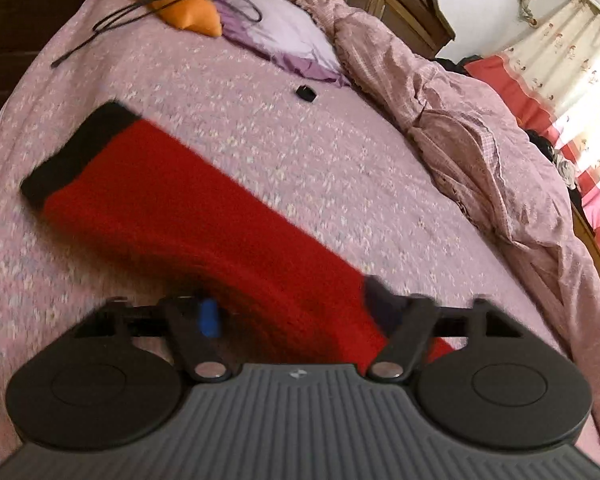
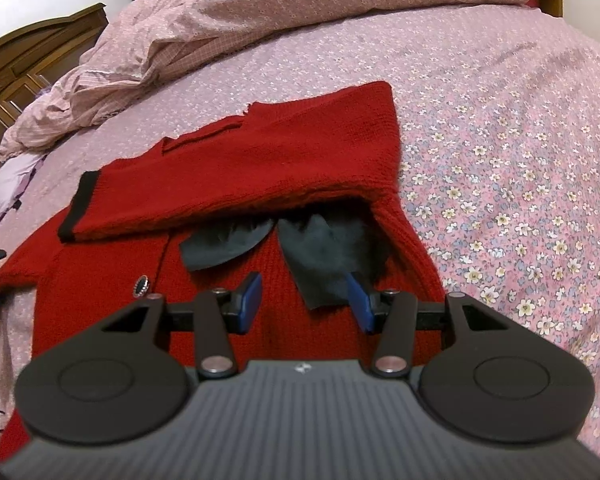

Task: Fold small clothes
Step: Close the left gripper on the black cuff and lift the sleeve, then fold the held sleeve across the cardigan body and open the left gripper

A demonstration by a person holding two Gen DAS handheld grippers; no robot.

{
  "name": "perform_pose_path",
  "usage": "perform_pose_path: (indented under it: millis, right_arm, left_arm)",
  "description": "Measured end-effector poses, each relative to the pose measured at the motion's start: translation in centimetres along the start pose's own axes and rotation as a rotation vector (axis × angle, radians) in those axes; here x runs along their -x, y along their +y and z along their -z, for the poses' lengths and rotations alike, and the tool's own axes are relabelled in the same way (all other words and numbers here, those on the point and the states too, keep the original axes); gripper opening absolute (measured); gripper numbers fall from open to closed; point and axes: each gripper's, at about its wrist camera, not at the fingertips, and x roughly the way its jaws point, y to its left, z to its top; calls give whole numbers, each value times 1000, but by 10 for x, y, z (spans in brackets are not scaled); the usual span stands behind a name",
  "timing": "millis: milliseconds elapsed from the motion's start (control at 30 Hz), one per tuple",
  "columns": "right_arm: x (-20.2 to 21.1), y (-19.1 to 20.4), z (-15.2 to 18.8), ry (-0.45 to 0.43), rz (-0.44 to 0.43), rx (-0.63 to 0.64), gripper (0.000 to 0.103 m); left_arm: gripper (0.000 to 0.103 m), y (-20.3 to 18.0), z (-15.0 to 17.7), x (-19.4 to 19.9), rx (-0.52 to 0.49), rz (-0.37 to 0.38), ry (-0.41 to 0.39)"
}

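Note:
A small red knit cardigan [image 2: 260,160] with black cuffs and a dark collar [image 2: 320,248] lies on the pink floral bedsheet [image 2: 500,140]. One sleeve is folded across the chest, cuff [image 2: 78,208] to the left. My right gripper [image 2: 306,296] is open, low over the collar, with a blue pad [image 2: 250,292] on each side. In the blurred left wrist view the red sleeve [image 1: 204,220] with its black cuff [image 1: 72,152] runs from the bed into my left gripper [image 1: 296,316]. The red cloth fills the gap between the fingers and only one blue pad [image 1: 208,316] shows.
A crumpled pink quilt [image 1: 460,140] is heaped along one side of the bed. A lilac pillow [image 1: 276,28], an orange cushion [image 1: 180,0], a black cord [image 1: 140,12] and a small black object [image 1: 305,93] lie near the wooden headboard [image 2: 20,64]. Curtains [image 1: 560,72] hang beyond the bed.

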Motion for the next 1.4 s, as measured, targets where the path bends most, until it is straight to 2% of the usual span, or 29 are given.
perform_pose_path:
  millis: [33, 100, 233, 500, 633, 767, 867, 1033, 1267, 1400]
  right_arm:
    - [1, 0, 0, -2, 0, 1, 50]
    - [1, 1, -1, -5, -1, 2, 50]
    - [2, -1, 0, -7, -3, -2, 50]
    - [6, 2, 1, -16, -16, -2, 50]
    - [8, 3, 1, -22, -23, 2, 50]
    - [7, 1, 3, -21, -27, -7, 50]
    - [7, 0, 4, -22, -30, -13, 50]
    - [9, -3, 7, -28, -34, -25, 50]
    - [7, -8, 9, -25, -32, -38, 50]
    - [6, -9, 11, -24, -31, -39, 50]
  left_arm:
    - [44, -1, -4, -1, 0, 10, 2]
    - [32, 0, -13, 2, 20, 53, 1]
    - [23, -15, -26, 24, -40, 159, -42]
    - [18, -91, -19, 77, -157, 453, -75]
    - [18, -136, 6, 100, -230, 605, -37]
    - [18, -181, 44, 116, -352, 722, 2]
    - [18, -208, 80, 117, -441, 745, 57]
    - [18, -231, 135, 96, -539, 743, 198]
    - [20, -240, 191, 78, -750, 692, 258]
    - [22, -237, 210, 70, -874, 645, 304]
